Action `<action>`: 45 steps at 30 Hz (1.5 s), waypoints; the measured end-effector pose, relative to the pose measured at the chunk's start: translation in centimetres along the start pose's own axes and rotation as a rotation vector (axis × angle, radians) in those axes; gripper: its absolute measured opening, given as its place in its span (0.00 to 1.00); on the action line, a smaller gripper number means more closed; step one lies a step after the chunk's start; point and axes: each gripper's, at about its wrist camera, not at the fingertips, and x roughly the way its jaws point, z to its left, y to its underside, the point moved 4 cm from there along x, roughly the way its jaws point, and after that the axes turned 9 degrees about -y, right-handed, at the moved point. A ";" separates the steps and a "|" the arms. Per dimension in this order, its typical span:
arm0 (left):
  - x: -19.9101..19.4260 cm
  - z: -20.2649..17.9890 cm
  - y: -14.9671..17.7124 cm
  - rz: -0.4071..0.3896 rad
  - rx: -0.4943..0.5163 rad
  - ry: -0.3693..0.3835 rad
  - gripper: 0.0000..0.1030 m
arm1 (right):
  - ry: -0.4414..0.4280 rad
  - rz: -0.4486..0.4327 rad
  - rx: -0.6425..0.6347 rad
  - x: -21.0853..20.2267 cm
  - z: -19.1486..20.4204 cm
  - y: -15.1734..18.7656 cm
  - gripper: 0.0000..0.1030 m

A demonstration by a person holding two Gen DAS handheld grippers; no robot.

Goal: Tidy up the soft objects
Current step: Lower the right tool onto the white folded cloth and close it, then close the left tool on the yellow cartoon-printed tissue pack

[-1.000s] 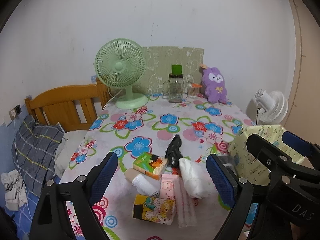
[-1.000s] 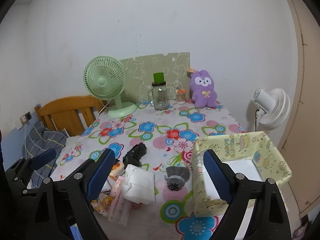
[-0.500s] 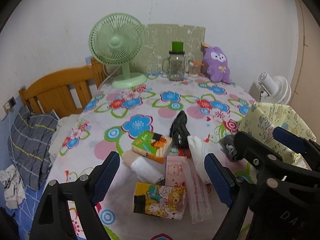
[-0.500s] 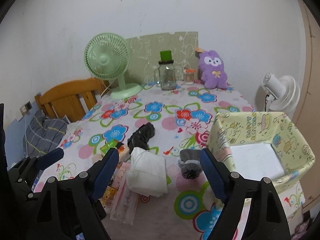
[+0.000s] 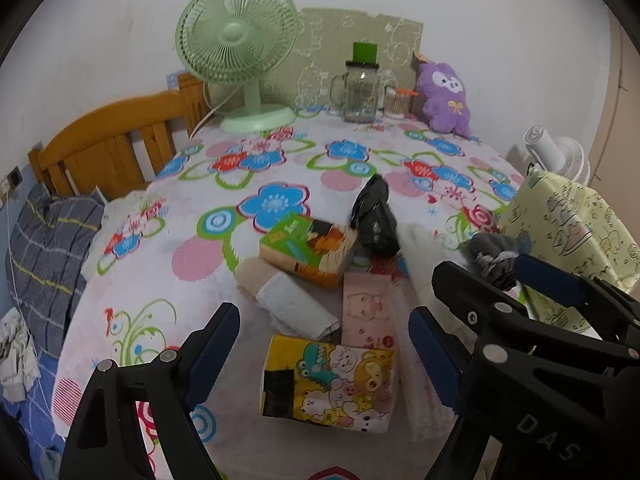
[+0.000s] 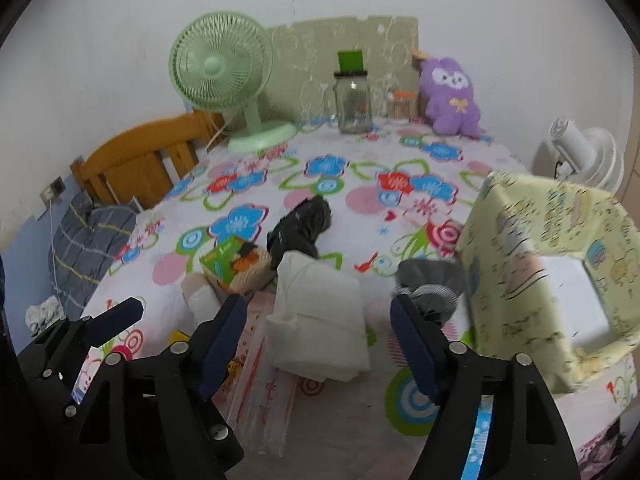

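Looking from the left wrist, the left gripper [image 5: 324, 344] hangs over the near end of the bench [image 5: 280, 168], its jaws apart with nothing pressed between them. Under the gap lies a cartoon tissue pack [image 5: 330, 386], with a pink tissue pack [image 5: 368, 308] and a white roll [image 5: 296, 308] just behind it, then a green and orange tissue pack [image 5: 306, 246] and a black cloth [image 5: 374, 216]. A second ago these lay smaller and lower in the picture; the camera has since come down closer to them, and the green fan [image 5: 238, 32], glass jar [image 5: 360, 90] and purple plush toy [image 5: 444, 98] at the far edge have slid upward. The right gripper's black frame crosses the right side, in front of a grey sock [image 5: 490, 254] and the yellow fabric box [image 5: 580, 224].

From the right wrist, the right gripper [image 6: 320, 332] has its jaws closing but still apart, with a folded white cloth [image 6: 320, 316] between them and neither pad pressing on it. That gap is narrower than a second ago, and the cloth has moved from below the left pad to between the two. The grey sock lies touching the yellow fabric box, which stands nearer and larger than before. The left gripper shows at the lower left.
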 end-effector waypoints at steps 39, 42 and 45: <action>2.4 -0.1 3.8 0.102 -0.019 0.010 0.83 | -0.003 0.035 -0.006 1.2 0.3 2.4 0.19; 2.2 0.2 3.6 0.092 -0.031 0.023 0.78 | 0.001 0.035 -0.012 1.2 0.5 2.4 0.19; 1.9 0.3 3.3 0.074 -0.024 0.012 0.76 | 0.001 0.032 -0.017 1.2 0.6 2.3 0.19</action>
